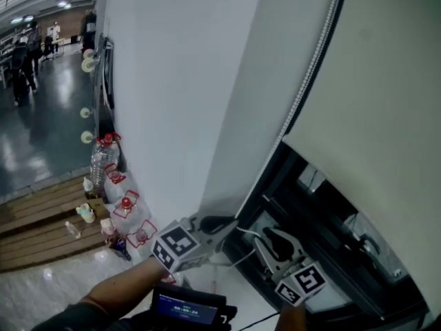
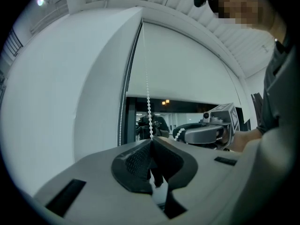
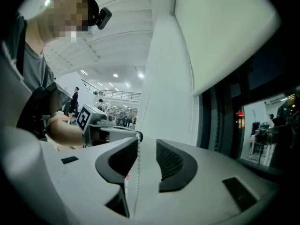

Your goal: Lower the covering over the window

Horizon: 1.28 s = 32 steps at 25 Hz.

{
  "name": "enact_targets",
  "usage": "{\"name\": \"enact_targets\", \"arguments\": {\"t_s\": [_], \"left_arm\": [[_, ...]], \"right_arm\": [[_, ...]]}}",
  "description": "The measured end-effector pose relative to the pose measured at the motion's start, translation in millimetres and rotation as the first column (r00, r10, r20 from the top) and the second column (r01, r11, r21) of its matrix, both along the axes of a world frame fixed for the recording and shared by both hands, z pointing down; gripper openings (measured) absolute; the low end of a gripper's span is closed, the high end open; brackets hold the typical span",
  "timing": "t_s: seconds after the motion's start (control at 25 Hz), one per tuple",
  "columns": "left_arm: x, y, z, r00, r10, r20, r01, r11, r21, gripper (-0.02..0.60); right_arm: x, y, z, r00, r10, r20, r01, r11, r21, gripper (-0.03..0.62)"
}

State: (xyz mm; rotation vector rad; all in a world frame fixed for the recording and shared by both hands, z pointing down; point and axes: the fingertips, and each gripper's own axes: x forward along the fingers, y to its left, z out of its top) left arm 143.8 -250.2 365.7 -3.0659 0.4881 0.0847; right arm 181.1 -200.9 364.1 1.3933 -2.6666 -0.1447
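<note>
The white roller blind covers the upper part of the dark window; its bottom edge hangs above both grippers. A white bead chain runs down the blind's left edge to my left gripper. In the left gripper view, the left gripper is shut on the bead chain, which rises straight from the tips. My right gripper sits just right of it, in front of the window. Its jaws stand open; the chain passes through the gap beside the left pad, not pinched.
The white wall stands left of the window. Water bottles with red caps line its base, beside wooden pallets. People stand far off in the hall. A small device with a lit screen sits by my left forearm.
</note>
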Motion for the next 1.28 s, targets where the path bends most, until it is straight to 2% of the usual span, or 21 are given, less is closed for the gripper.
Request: {"name": "enact_targets", "arguments": {"t_s": [0.08,0.12,0.24,0.4,0.44,0.48,0.6,0.68,0.76,0.84,0.88,1.0,1.28], "left_arm": [[0,0,-1,1.0,-0.002,0.003,0.002,1.0,0.005,0.011],[0,0,-1,1.0,0.0,0.005,0.0,1.0,0.006,0.011],[2,2,-1,1.0,0.009,0.006,-0.009,1.0,0.009,0.011],[3,6,-1,1.0,0.018,0.013,-0.018,1.0,0.023,0.011],[4,6,-1,1.0,0.018,0.015,-0.019,0.999,0.027,0.011],[5,6,-1,1.0,0.018,0.018,-0.018,0.999,0.03,0.011],[7,8,1,1.0,0.023,0.02,-0.024,0.999,0.029,0.011],[8,10,1,0.999,0.03,0.016,-0.03,0.999,0.021,0.011],[10,11,1,0.999,0.032,0.016,-0.032,0.999,0.02,0.011],[13,13,1,0.999,0.03,0.021,-0.031,0.999,0.026,0.011],[14,14,1,0.999,0.029,0.023,-0.029,0.999,0.029,0.011],[14,14,1,0.999,0.025,0.021,-0.025,0.999,0.028,0.011],[13,13,0,1.0,0.017,0.02,-0.017,1.0,0.025,0.011]], "right_arm": [[1,4,-4,1.0,-0.02,0.004,0.02,1.0,0.0,0.169],[3,6,-10,1.0,-0.027,0.014,0.027,1.0,0.009,0.17],[4,6,-38,0.996,-0.04,0.075,0.035,0.998,0.058,0.17],[-7,-3,-93,0.989,-0.067,0.135,0.043,0.984,0.171,0.166],[-10,-6,-106,0.987,-0.07,0.142,0.041,0.98,0.197,0.123],[-12,-11,-118,0.988,-0.07,0.14,0.037,0.975,0.22,0.074],[-19,-24,-148,0.993,-0.064,0.1,0.035,0.963,0.267,0.074],[-22,-32,-164,0.996,-0.052,0.071,0.029,0.956,0.291,0.121],[-24,-34,-178,0.997,-0.055,0.053,0.036,0.947,0.318,0.118],[-24,-33,-189,0.998,-0.049,0.046,0.03,0.939,0.342,0.017],[-25,-33,-191,0.999,-0.039,0.034,0.025,0.936,0.351,0.003],[-28,-31,-192,1.0,-0.02,-0.004,0.02,0.929,0.37,0.002],[-28,-31,-198,1.0,-0.027,0.01,0.021,0.923,0.385,0.011]]}}
